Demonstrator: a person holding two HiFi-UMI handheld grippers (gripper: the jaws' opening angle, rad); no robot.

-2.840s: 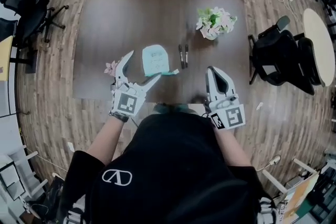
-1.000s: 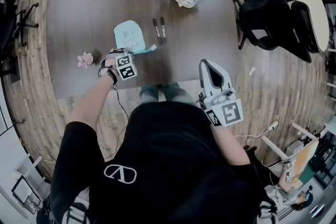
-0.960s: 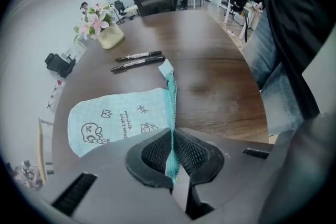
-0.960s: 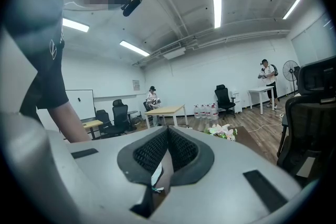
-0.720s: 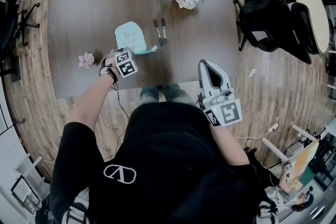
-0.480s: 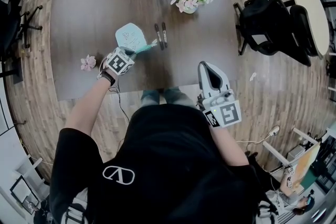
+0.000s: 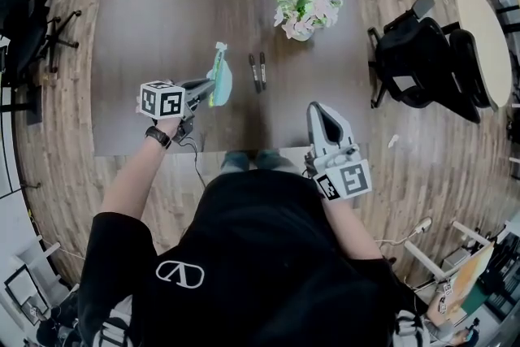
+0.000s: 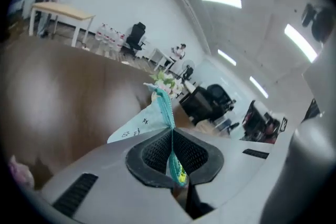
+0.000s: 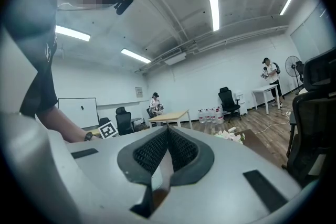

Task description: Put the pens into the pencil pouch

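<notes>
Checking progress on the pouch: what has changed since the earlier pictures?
The left gripper closed on the edge of the pouch and lifted it off the table; it is now held up edge-on. The pens, the flowers and the shut, empty right gripper stayed put.

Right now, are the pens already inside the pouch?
No, both pens lie on the table beside the pouch, which the left gripper holds by its edge.
</notes>
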